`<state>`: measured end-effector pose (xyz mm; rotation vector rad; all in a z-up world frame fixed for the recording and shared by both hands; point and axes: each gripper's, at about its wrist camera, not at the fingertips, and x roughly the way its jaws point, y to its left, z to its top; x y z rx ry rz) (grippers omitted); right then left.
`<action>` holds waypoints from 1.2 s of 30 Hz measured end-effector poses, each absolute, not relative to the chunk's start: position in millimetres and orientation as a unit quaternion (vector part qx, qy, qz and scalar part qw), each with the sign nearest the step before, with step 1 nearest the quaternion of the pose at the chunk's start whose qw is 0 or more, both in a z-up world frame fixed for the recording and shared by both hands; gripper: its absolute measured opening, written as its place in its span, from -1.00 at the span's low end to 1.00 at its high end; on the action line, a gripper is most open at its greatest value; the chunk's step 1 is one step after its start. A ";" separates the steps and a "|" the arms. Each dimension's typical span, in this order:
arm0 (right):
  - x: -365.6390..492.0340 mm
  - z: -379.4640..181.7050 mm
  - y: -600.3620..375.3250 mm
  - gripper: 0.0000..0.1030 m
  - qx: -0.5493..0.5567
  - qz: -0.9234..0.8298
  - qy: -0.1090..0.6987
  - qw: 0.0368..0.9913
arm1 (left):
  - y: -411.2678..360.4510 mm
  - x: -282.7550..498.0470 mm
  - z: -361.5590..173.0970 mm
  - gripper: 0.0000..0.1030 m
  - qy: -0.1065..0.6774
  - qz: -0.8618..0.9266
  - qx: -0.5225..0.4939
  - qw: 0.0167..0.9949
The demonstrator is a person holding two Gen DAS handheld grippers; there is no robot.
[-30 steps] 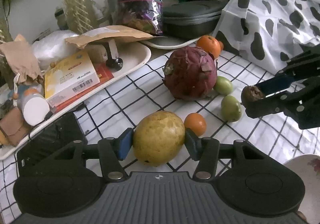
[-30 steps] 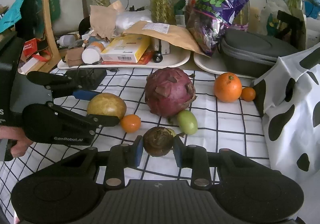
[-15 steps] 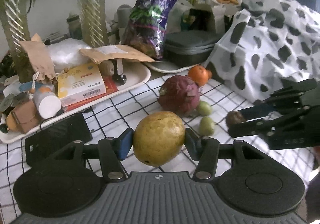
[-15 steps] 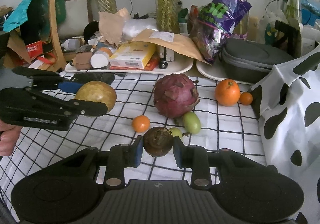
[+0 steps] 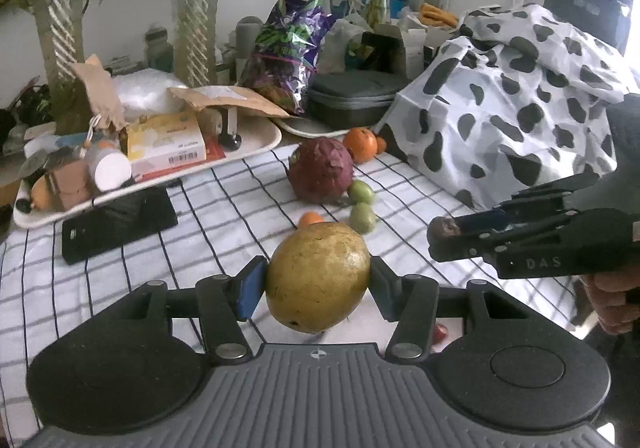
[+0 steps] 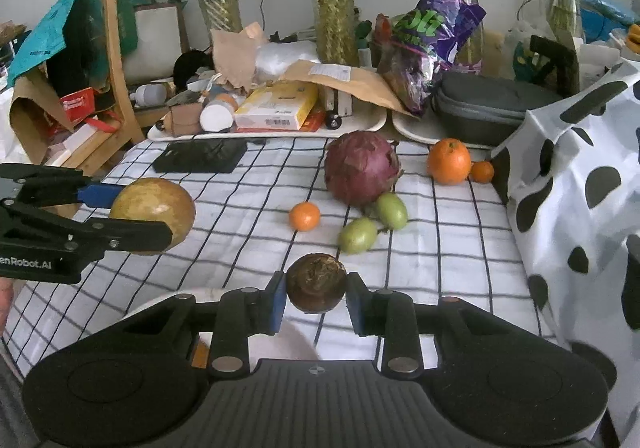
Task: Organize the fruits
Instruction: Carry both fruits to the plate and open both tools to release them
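1. Gripping a big yellow-brown fruit (image 5: 318, 277), the left tongs (image 5: 318, 282) are clenched on its widest part and hold it above the checked bench (image 5: 224, 208). Only the pad tips touch a smooth round skin, so any slackening or tilt could let it roll out forward and drop onto the small orange fruit (image 5: 310, 218) just ahead.

2. Clenched on a small dark brown fruit (image 6: 316, 282), the right tongs (image 6: 316, 298) carry it clear of the bench as well. It looks wrinkled and soft (probably overripe, judging by the surface), so squeezing harder may crush it; squeezing less may let it slip.

3. Both tongs hang near each other, the right ones just to the side of the left. Swinging either load across could knock tool against tool and jar a fruit loose.

4. A pale curved rim (image 6: 224, 294) shows beneath the right tongs, likely the dish for the fruit. Most of it is hidden, so a release judged poorly may land on its edge and bounce off.

5. Ahead of the tongs lie two green fruits (image 6: 372, 224), touching or nearly so, beside a large purple-red fruit (image 6: 362, 168); a dropped fruit would scatter them.
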<state>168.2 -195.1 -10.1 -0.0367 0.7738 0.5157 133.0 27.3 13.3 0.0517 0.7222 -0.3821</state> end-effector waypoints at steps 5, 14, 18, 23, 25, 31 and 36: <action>147.8 -10.2 -196.4 -0.36 -0.018 0.250 0.375 0.893 | 25.8 109.1 10.3 0.03 0.361 -0.187 0.019 0.913; 116.4 -13.5 -198.0 -0.36 -0.023 0.251 0.386 0.887 | 16.4 71.7 -1.9 0.03 0.392 -0.190 0.015 0.900; 104.1 -15.2 -198.5 -0.36 -0.026 0.252 0.391 0.885 | 12.1 60.4 -10.5 0.03 0.411 -0.197 0.015 0.890; 93.1 -17.7 -198.5 -0.36 -0.027 0.251 0.398 0.882 | 4.0 54.7 -22.8 0.03 0.428 -0.204 0.035 0.880; 90.8 -19.2 -198.0 -0.36 -0.029 0.251 0.403 0.880 | 2.6 57.0 -28.2 0.03 0.436 -0.199 0.041 0.876; 88.4 -25.5 -194.8 -0.36 -0.039 0.252 0.416 0.873 | 2.4 61.4 -34.4 0.19 0.442 -0.178 0.046 0.878; 90.6 -31.6 -193.9 -0.36 -0.045 0.250 0.429 0.867 | -1.0 58.4 -30.8 0.27 0.440 -0.176 0.060 0.879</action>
